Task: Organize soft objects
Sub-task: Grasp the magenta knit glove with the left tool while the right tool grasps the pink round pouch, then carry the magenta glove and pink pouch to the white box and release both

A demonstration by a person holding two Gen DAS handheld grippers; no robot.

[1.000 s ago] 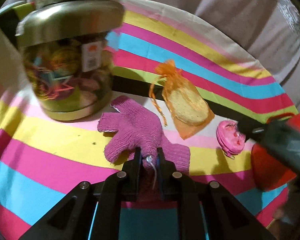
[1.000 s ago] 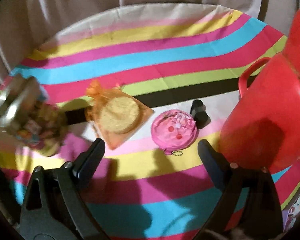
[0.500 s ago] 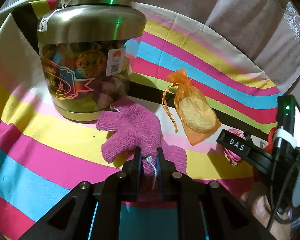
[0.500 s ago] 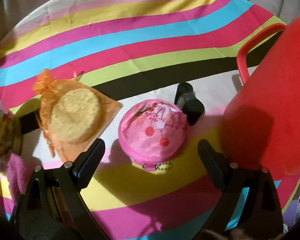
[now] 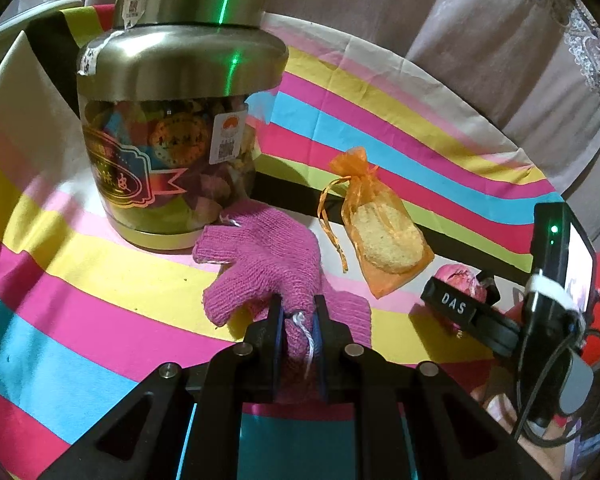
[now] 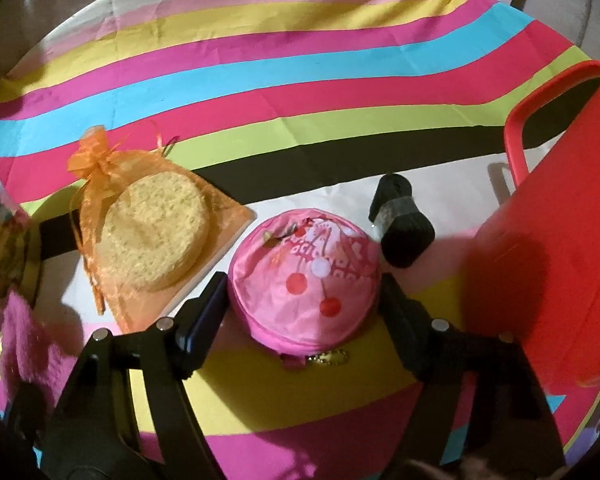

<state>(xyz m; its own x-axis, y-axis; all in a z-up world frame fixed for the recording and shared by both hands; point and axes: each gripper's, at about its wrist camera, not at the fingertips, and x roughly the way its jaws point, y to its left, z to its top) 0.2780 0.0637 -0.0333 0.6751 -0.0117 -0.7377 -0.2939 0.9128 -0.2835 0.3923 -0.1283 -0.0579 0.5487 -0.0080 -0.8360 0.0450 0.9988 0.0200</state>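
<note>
Mid-pickup on two soft items at once. Left gripper (image 5: 296, 318) clamped on the cuff of the pink knit glove (image 5: 260, 264), fingers of the glove spread on the striped cloth (image 5: 100, 312) just ahead of the jaws. Right gripper (image 6: 302, 292) straddling the round pink pouch (image 6: 304, 276), jaws closing, pads at or very near its sides; contact hard to judge from this angle. Next, probably: finish the squeeze without crushing the pouch flat, then lift and carry toward the red bucket (image 6: 560, 248) to the right of the right gripper. Orange mesh bag (image 6: 140, 232) ahead-left, black object (image 6: 400, 232) ahead-right. Readable: "DAS" on the right gripper's body in the left view; jar (image 5: 172, 128) label illegible, QR stickers only.
</note>
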